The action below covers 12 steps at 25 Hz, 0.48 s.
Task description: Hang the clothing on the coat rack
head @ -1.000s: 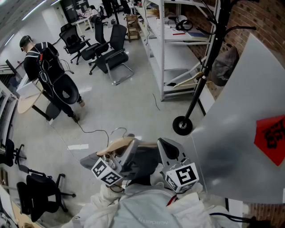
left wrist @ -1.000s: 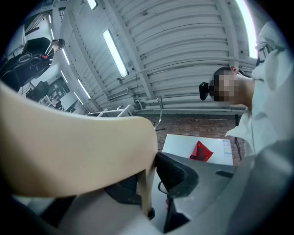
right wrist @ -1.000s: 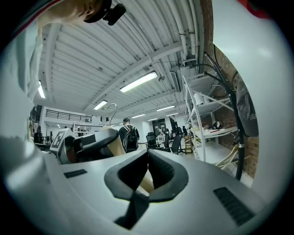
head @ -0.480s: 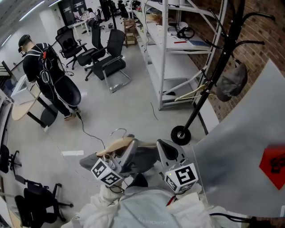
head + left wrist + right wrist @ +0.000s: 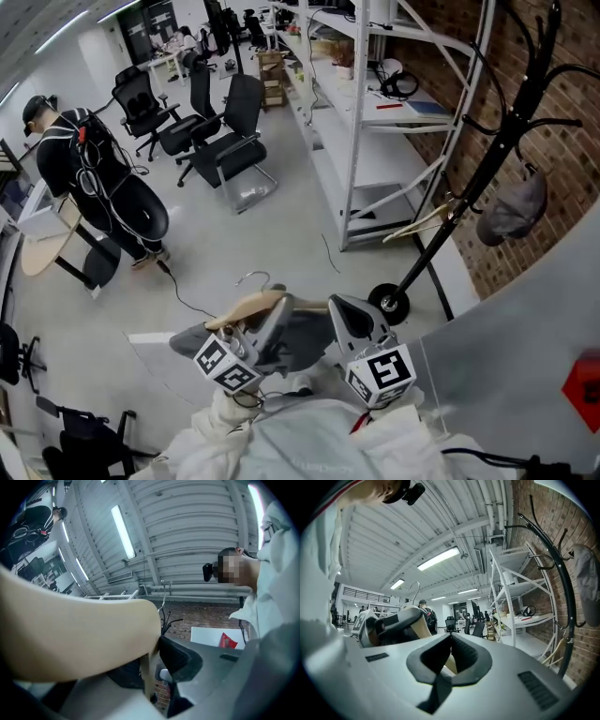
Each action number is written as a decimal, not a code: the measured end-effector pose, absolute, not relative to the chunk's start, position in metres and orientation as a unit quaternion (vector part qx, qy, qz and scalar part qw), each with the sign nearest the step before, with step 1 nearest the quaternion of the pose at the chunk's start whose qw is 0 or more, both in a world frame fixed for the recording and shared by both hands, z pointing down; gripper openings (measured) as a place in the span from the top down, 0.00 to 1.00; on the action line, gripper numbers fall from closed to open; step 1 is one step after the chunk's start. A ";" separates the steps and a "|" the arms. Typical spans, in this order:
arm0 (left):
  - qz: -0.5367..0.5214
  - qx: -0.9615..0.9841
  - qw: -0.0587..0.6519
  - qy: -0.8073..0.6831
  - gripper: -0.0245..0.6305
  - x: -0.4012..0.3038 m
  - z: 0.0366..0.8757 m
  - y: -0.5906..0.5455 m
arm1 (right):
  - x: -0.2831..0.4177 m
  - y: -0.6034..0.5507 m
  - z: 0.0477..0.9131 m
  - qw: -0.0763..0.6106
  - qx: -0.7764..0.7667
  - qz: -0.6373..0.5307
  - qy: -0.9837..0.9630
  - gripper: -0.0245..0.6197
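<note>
My left gripper [image 5: 265,323] is shut on a wooden hanger [image 5: 246,306] with a metal hook [image 5: 253,277]. In the left gripper view the pale wood [image 5: 70,639] fills the left side, and the left gripper [image 5: 151,667] pinches it between its dark pads. A dark grey garment [image 5: 305,339] hangs from the hanger between the two grippers. My right gripper [image 5: 339,314] is close beside it on the right. Its tips meet in the right gripper view [image 5: 451,637], and hanger wood shows behind them. The black coat rack [image 5: 469,192] stands ahead to the right, with curved hooks [image 5: 562,597].
A grey cap [image 5: 511,214] hangs on the rack, whose wheeled base [image 5: 389,305] sits near my right gripper. White shelving [image 5: 394,141] lines the brick wall. A white panel [image 5: 534,375] stands at the right. Office chairs [image 5: 225,141] and a person [image 5: 89,178] are at the left.
The view has swung, so the coat rack and shelving now sit further right and show more fully, and the white panel fills less of the picture. Both grippers keep their hold and place.
</note>
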<state>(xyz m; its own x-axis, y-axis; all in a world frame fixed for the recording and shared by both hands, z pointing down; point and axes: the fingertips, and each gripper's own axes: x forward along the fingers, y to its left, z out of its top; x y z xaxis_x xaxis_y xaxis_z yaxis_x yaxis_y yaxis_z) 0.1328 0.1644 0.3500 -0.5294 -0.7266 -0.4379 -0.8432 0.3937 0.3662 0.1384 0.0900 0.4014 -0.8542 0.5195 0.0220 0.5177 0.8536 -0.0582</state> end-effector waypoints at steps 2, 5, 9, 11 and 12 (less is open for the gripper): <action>0.279 -0.475 0.103 0.828 0.81 0.115 0.349 0.172 | 0.120 0.097 0.400 0.019 -0.268 0.025 -0.963 0.92; 0.278 -0.474 0.102 0.829 0.81 0.092 0.349 0.187 | 0.097 0.113 0.402 0.020 -0.269 0.030 -0.963 0.92; 0.277 -0.471 0.101 0.831 0.81 0.071 0.351 0.207 | 0.075 0.134 0.404 0.021 -0.272 0.030 -0.962 0.92; 0.277 -0.469 0.101 0.832 0.81 0.061 0.352 0.217 | 0.065 0.142 0.404 0.022 -0.273 0.028 -0.961 0.92; 0.277 -0.467 0.100 0.834 0.81 0.056 0.354 0.221 | 0.061 0.145 0.405 0.024 -0.274 0.027 -0.961 0.92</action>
<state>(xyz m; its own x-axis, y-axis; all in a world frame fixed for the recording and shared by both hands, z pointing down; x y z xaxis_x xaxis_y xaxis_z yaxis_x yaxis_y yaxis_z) 0.0564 0.2206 0.3535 -0.5433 -0.7237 -0.4257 -0.8345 0.4101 0.3680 0.0614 0.1450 0.4045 -0.8484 0.5284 0.0308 0.5258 0.8481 -0.0655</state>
